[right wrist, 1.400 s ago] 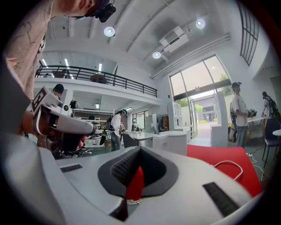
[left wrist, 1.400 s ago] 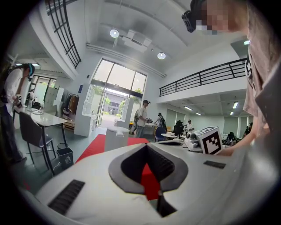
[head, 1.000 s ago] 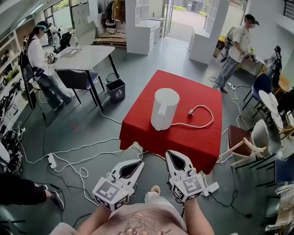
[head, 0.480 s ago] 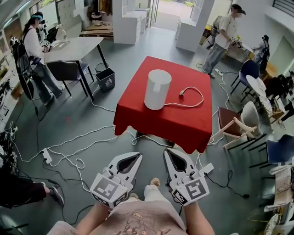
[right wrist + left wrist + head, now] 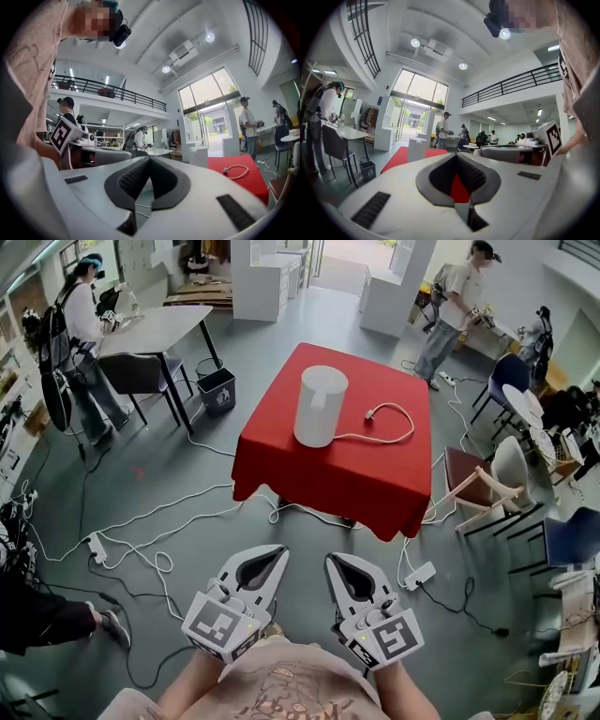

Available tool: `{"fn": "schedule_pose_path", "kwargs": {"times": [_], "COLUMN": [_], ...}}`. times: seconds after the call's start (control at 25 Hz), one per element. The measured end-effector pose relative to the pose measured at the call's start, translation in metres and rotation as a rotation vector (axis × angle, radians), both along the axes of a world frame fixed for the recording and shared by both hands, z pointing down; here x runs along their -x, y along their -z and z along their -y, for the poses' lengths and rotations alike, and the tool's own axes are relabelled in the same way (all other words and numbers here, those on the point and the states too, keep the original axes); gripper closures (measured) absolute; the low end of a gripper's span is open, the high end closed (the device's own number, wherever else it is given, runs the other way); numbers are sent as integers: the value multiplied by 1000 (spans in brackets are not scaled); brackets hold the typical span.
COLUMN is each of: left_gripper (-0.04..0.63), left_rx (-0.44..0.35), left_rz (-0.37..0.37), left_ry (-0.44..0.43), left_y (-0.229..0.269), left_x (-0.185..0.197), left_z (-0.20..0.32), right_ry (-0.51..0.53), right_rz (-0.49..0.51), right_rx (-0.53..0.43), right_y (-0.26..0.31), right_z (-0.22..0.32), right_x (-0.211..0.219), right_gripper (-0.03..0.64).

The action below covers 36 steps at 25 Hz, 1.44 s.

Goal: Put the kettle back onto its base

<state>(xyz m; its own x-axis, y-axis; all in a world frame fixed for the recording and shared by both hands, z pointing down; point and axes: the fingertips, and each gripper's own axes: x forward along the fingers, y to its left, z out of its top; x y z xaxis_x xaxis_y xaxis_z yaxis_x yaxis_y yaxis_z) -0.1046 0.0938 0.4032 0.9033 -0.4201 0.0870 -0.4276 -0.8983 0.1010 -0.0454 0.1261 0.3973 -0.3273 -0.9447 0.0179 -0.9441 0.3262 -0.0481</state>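
The white kettle (image 5: 320, 407) stands upright on the red-clothed table (image 5: 309, 474), some way ahead of me. A white cord (image 5: 389, 423) loops from its foot across the cloth to the right. Whether a base sits under it I cannot tell. My left gripper (image 5: 282, 550) and right gripper (image 5: 329, 559) hover side by side over the grey floor, well short of the table, both shut and empty. In the left gripper view the kettle (image 5: 417, 150) and red cloth (image 5: 396, 157) show beyond the jaws. In the right gripper view the cord (image 5: 236, 171) lies on the cloth (image 5: 239, 180).
White cables (image 5: 159, 563) snake over the floor between me and the table, with a power strip (image 5: 419, 575) at the right. Chairs (image 5: 487, 488) crowd the table's right side. A grey table (image 5: 155, 329), a bin (image 5: 217, 390) and people stand further off.
The table and kettle now lie farther ahead of both grippers than a second ago; more bare floor separates them. Both grippers stay shut and empty.
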Motion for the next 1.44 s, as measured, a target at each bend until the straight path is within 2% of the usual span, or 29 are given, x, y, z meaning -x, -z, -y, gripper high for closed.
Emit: {"fn": "schedule_pose_path", "kwargs": {"times": [0.24,0.64,0.84,1.44], "left_gripper": [609,609,609,609], "left_rx": [-30,-11,-26,-21], "left_rz": [-7,5,-1,23], "left_ry": [-13,-35,-41,-73], "left_y": [2,0,0,-4], "left_x": [-6,-12,-13,-14], "left_z": [-14,-27,-31,-22], "right_ry": [-14,-3,-1,-34], "right_rz": [16,0,-2,3], "right_rx": [14,20,24,32], "right_y": [-6,-9,-9,-17], "right_z": [-13,-19,-23,-17], "right_x": [-8,-9,-10,-9], "right_gripper": [614,614,614,614]}}
